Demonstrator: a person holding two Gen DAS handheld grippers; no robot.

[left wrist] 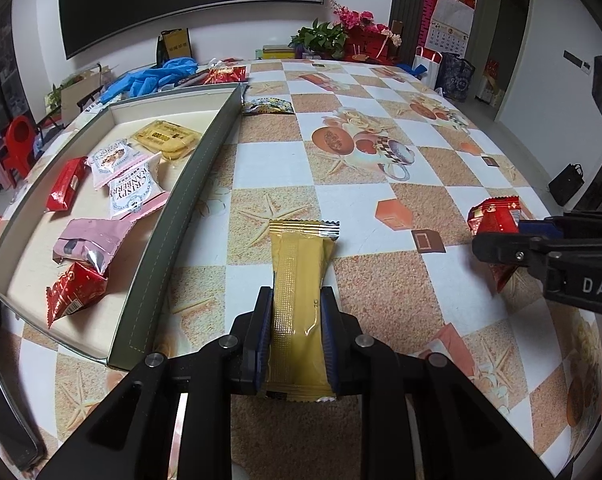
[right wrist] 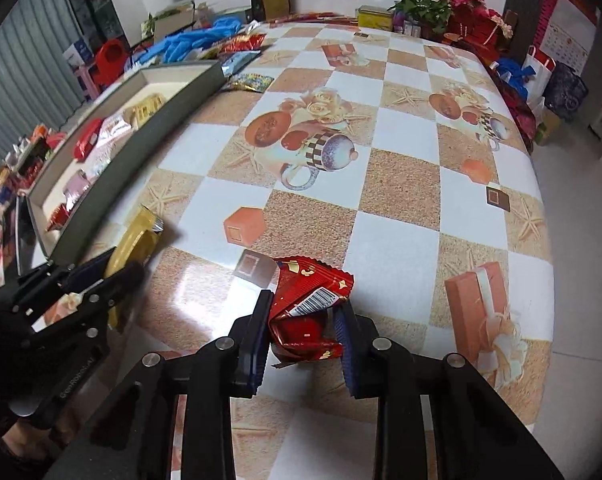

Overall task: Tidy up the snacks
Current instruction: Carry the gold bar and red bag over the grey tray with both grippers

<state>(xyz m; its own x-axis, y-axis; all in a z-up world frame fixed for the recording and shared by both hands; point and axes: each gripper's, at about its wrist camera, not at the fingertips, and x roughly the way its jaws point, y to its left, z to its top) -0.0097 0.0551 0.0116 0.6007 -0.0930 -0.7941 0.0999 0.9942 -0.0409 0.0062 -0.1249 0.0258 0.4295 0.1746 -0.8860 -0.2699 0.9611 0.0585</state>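
Note:
My left gripper (left wrist: 297,292) is shut on a long yellow snack packet (left wrist: 301,280), whose far end sticks out over the checkered tablecloth. In the right wrist view the same left gripper (right wrist: 109,276) and yellow packet (right wrist: 137,236) sit at the left, next to the box. My right gripper (right wrist: 303,300) is shut on a crumpled red snack packet (right wrist: 309,304), held just above the table. The left wrist view shows that red packet (left wrist: 495,216) at the far right in the right gripper (left wrist: 485,246). A shallow green box (left wrist: 205,152) to the left holds several snacks.
Inside the box lie red (left wrist: 67,184), pink (left wrist: 93,240) and yellow (left wrist: 167,136) packets. A dark candy bag (left wrist: 267,106) lies beyond the box's far corner, with blue gloves (left wrist: 153,76) and more packets behind. Flowers (left wrist: 353,20) and bags stand at the table's far end.

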